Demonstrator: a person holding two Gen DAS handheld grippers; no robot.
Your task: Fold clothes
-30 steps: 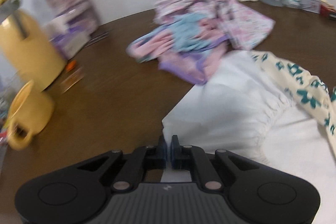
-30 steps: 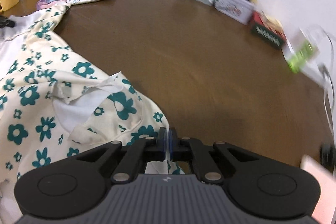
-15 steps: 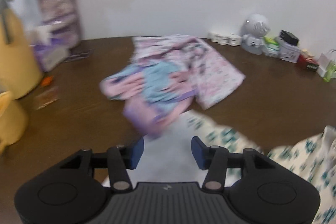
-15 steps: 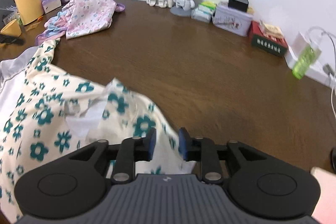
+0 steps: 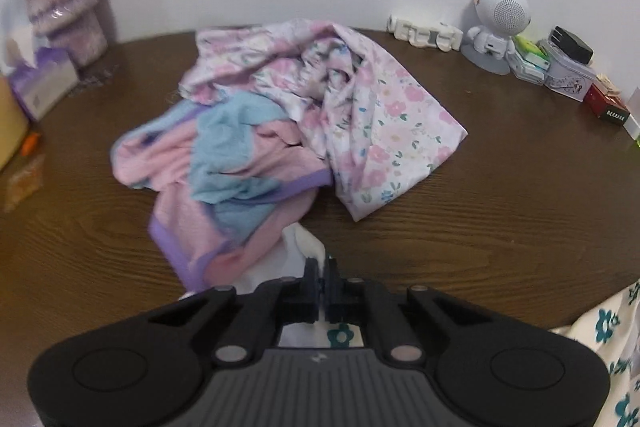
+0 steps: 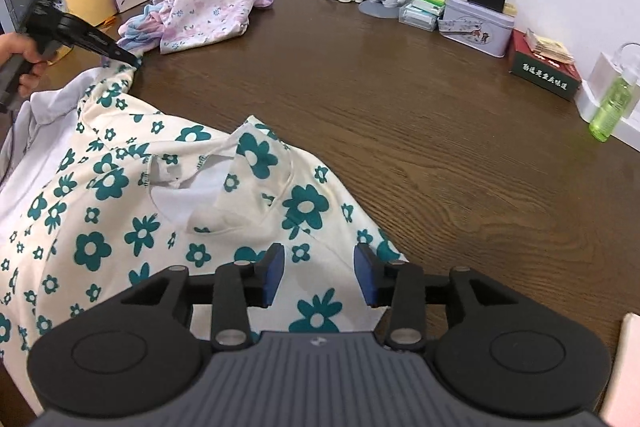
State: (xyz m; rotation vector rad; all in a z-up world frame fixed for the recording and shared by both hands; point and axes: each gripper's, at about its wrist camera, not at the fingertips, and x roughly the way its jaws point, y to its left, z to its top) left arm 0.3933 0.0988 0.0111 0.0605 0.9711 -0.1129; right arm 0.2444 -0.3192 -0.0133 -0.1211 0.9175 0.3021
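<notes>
Dark wood bench (image 6: pixel 420 131) runs to a white wall. Lower left in the right wrist view lies the cream garment with teal flowers (image 6: pixel 120 219), its lower edge cut off. The left gripper (image 5: pixel 322 269) has its fingers clamped on a corner of that cloth, mostly hidden behind them. The right gripper (image 6: pixel 320 269) is opening, fingers apart over the fabric, not pinching. A blurred pink and blue clothes pile (image 5: pixel 280 131) sits mid-frame.
</notes>
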